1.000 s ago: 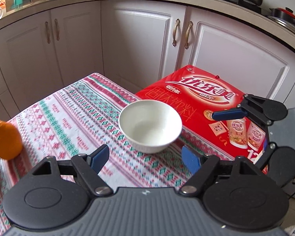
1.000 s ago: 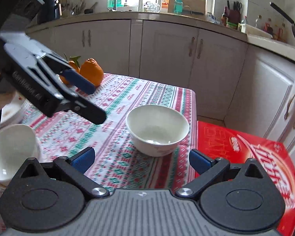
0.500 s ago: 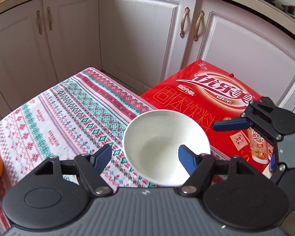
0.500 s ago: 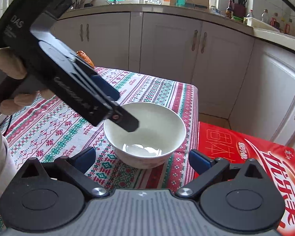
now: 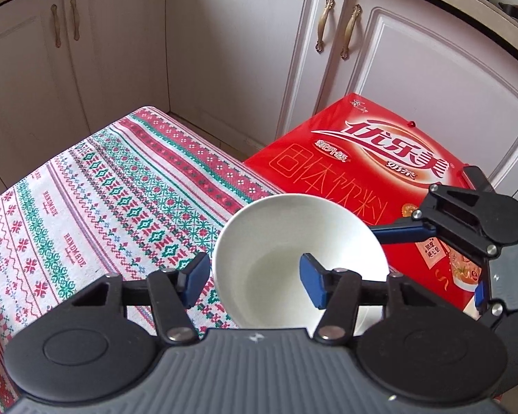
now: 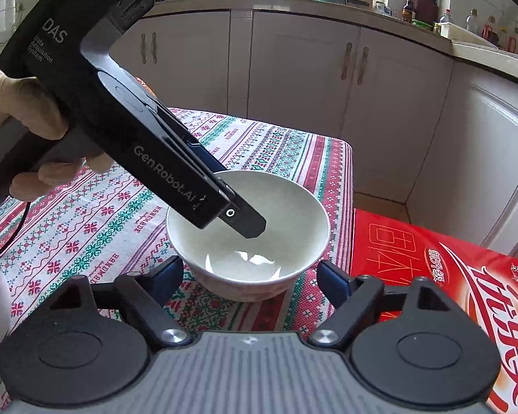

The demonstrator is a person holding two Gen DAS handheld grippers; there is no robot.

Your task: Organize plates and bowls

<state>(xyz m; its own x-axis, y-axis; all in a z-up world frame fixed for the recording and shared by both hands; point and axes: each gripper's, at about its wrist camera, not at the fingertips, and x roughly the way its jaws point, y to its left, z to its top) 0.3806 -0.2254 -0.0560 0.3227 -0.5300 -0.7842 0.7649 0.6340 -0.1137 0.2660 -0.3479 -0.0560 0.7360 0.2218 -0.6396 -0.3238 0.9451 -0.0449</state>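
**Kitchen table: white bowl approached by two grippers at once**

Kitchen cabinets (image 5: 241, 51) in white, with brass handles, are seen behind a bowl (image 5: 276, 241) that is stood upright on a red, green and white patterned cloth (image 5: 103, 189), close to the cloth's edge and not far from its corner. The bowl is plain white and appears empty.

A red box (image 5: 380, 145) printed with large Chinese characters is seen just beyond the bowl, off the cloth's edge and lower than the table top.

The bowl's rim is straddled by the left gripper (image 5: 253, 276). One blue-padded finger (image 5: 198, 272) is placed just outside the bowl's wall and the other (image 5: 310, 276) is lowered inside the bowl. Its jaws are being closed with the wall between them, but no press of the pads on the wall is shown. From the right wrist's view, this gripper is seen slanting down into the bowl, with its grip held in a person's hand (image 6: 20, 110).

The right gripper (image 6: 250, 272) is pointed at the bowl from the opposite side. Its jaws are also being closed. The bowl's near side is framed between the two fingers, and a gap is left at each pad, so nothing is gripped by it.
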